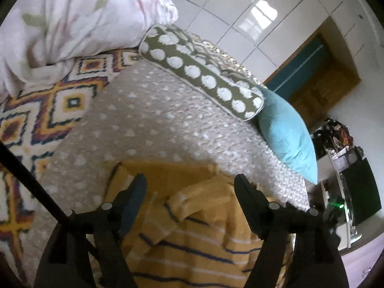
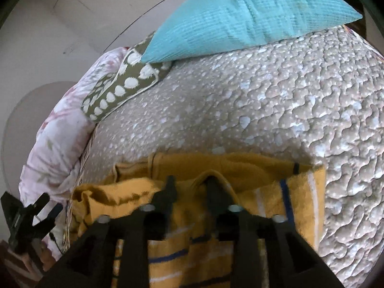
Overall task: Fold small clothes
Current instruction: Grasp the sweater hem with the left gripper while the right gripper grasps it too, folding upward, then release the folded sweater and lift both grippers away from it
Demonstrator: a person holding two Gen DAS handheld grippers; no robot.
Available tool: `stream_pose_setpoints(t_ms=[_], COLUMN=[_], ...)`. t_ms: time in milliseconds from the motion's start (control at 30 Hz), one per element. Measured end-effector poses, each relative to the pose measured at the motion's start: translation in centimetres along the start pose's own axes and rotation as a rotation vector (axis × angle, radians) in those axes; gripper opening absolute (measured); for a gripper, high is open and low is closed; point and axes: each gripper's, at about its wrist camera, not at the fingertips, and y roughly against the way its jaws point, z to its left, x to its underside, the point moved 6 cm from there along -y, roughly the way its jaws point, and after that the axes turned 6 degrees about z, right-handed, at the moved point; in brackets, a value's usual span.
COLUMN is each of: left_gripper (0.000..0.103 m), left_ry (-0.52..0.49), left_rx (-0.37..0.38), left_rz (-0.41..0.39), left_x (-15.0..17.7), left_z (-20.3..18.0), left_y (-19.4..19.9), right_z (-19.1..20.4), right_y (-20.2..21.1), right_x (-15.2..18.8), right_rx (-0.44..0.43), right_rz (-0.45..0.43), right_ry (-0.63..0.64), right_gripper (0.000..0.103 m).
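Both wrist views close over one bed, pillows shared.

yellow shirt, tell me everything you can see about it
The yellow shirt is a small mustard knit with thin navy and white stripes. It lies rumpled and partly folded on the beige quilt, near its edge. A plain yellow band runs along its far side. The right gripper is nearly shut, and whether it pinches a raised fold is unclear. The left gripper is open over a loose flap, not clearly touching it.
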Motion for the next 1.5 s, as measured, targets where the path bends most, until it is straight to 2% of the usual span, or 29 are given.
stream_pose_setpoints(t_ms=[33, 200, 333, 433, 467, 500, 533, 567, 600, 633, 700, 800, 833, 867, 900, 933, 1000, 1067, 1133, 1200, 1267, 1333, 1367, 1433, 1500], left_gripper=[0.074, 0.074, 0.075, 0.075, 0.072, 0.063, 0.026, 0.01, 0.01, 0.009, 0.009, 0.01, 0.01, 0.014, 0.018, 0.027, 0.033, 0.042, 0.048, 0.049, 0.049, 0.049, 0.049, 0.049, 0.049], left_ry=[-0.012, -0.148, -0.259, -0.33, -0.342, -0.34, -0.329, -0.317, -0.306, -0.307, -0.337, -0.356, -0.357, -0.358, -0.348, -0.327, -0.297, -0.308, -0.345, -0.4, -0.442, -0.454, -0.468, -0.471, -0.386], left_rx=[-0.015, -0.091, -0.121, -0.152, -0.151, -0.148, -0.163, -0.192, -0.201, -0.226, -0.291, -0.359, -0.391, -0.409, -0.411, -0.394, -0.334, -0.273, -0.236, -0.193, -0.124, -0.086, -0.088, -0.19, -0.259], left_rz=[0.006, 0.046, 0.105, 0.144, 0.176, 0.199, 0.228, 0.255, 0.264, 0.249, 0.194, 0.155, 0.136, 0.116, 0.1, 0.089, 0.063, 0.05, 0.055, 0.071, 0.104, 0.15, 0.173, 0.158, 0.118], left_x=[0.4, 4.1, 9.5, 12.9, 14.0, 14.6, 14.9, 14.9, 14.6, 14.0, 12.7, 11.7, 11.4, 11.1, 10.9, 10.7, 10.3, 9.9, 9.4, 9.2, 9.1, 8.9, 8.4, 6.4, 3.3], left_z=[0.3, 0.8, 2.1, 2.7, 2.9, 2.9, 3.1, 3.3, 3.2, 3.2, 3.2, 3.9, 4.3, 4.8, 5.2, 5.5, 5.2, 4.0, 1.3, -1.4, -3.9, -5.3, -5.6, -4.5, -1.7], left_y=[0.3, 2.2, 3.1, 2.4, 1.8, 1.3, 0.9, 0.6, 1.0, 1.9, 4.0, 6.0, 6.6, 7.2, 7.7, 8.2, 8.8, 8.5, 6.4, 3.8, 0.6, -2.4, -4.0, -6.6, -7.7], right_z=[0.0, 0.2, -1.7, -3.7, -4.3, -4.6, -4.8, -5.0, -5.3, -5.8, -6.3, -6.6, -6.6, -6.4, -6.3, -6.2, -6.0, -5.9, -5.7, -5.2, -4.6, -4.0, -3.9, -4.0, -4.3], right_y=[0.4, 4.3, 7.9, 9.0, 9.1, 9.0, 8.7, 8.2, 7.9, 8.0, 8.9, 9.2, 9.2, 9.2, 9.4, 9.8, 10.8, 12.0, 13.1, 13.7, 13.7, 13.2, 12.9, 12.4, 12.0], right_x=[-0.3, 1.1, 6.6, 10.7, 11.9, 12.8, 13.7, 14.3, 14.6, 14.7, 14.7, 15.2, 15.4, 15.7, 15.8, 15.9, 16.0, 15.6, 15.1, 14.7, 14.7, 14.9, 15.0, 15.6, 15.8], right_rx=[0.011, 0.009, 0.056, 0.061, 0.054, 0.042, 0.028, 0.027, 0.03, 0.06, 0.114, 0.195, 0.208, 0.221, 0.23, 0.241, 0.24, 0.232, 0.233, 0.234, 0.223, 0.225, 0.228, 0.239, 0.244], right_rz=[-0.02, -0.037, 0.01, 0.042, 0.049, 0.058, 0.074, 0.093, 0.113, 0.117, 0.1, 0.099, 0.104, 0.106, 0.096, 0.08, 0.043, -0.01, -0.062, -0.106, -0.125, -0.128, -0.124, -0.111, -0.097], right_ry=[0.002, 0.085, 0.2, 0.212, 0.203, 0.197, 0.196, 0.192, 0.176, 0.158, 0.172, 0.219, 0.228, 0.243, 0.257, 0.267, 0.267, 0.25, 0.236, 0.226, 0.231, 0.247, 0.257, 0.276, 0.294], right_gripper=[0.063, 0.063, 0.065, 0.066, 0.066, 0.065, 0.046, 0.024, 0.006, 0.005, 0.004, 0.004, 0.006, 0.009, 0.017, 0.025, 0.026, 0.026, 0.026, 0.026, 0.026, 0.026, 0.026, 0.026, 0.026])
